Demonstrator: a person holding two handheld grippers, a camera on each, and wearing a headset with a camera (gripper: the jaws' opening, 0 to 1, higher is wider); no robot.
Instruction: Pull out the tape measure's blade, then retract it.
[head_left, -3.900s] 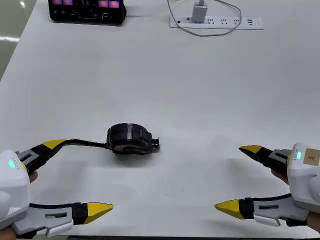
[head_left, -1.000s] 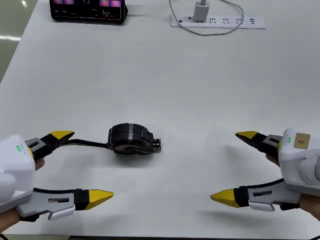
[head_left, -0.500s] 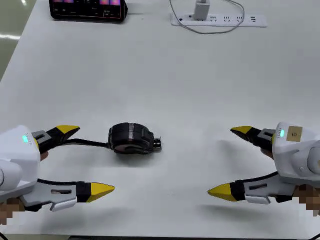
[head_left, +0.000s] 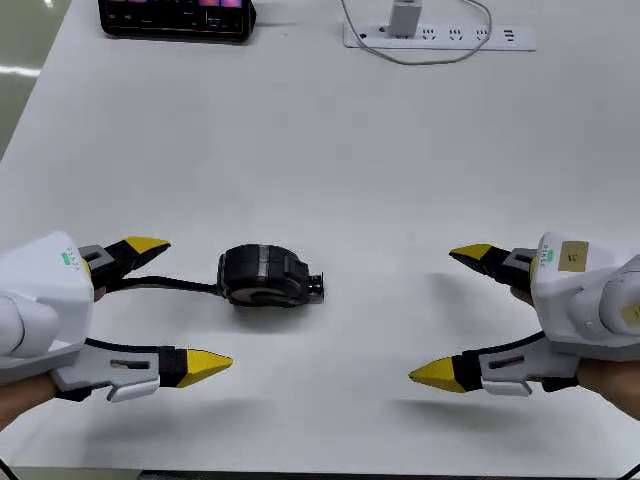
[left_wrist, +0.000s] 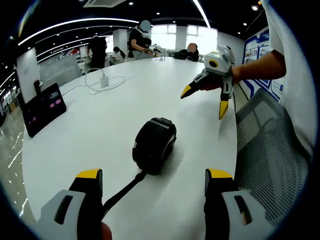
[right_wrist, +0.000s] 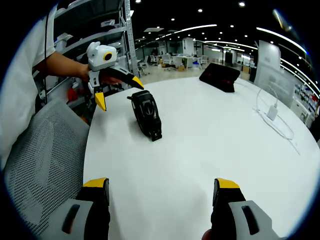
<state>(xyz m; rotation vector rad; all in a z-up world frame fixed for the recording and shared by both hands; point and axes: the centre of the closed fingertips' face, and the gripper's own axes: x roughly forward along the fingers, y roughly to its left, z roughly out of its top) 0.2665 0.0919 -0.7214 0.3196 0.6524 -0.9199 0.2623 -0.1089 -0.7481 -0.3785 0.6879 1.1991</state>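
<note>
A black tape measure (head_left: 262, 276) lies on the white table (head_left: 330, 170), its blade tip facing right and a black strap trailing left. It also shows as tape measure (left_wrist: 154, 143) and tape measure (right_wrist: 146, 113). My left gripper (head_left: 190, 305) stands open just left of it, its yellow-tipped fingers either side of the strap; in its own view the left gripper (left_wrist: 152, 180) frames the case. My right gripper (head_left: 453, 314) is open and empty, well to the right of the blade tip, seen from its own camera as right gripper (right_wrist: 162, 186).
A white power strip (head_left: 440, 37) with a plugged charger and looped cable lies at the far edge. A dark tablet-like device (head_left: 176, 19) stands at the far left. A mesh chair (left_wrist: 270, 150) sits beside the table. Bare tabletop lies between the grippers.
Both grippers have crept inward toward the tape measure, the left from the left, the right from the right. The tape measure has not moved.
</note>
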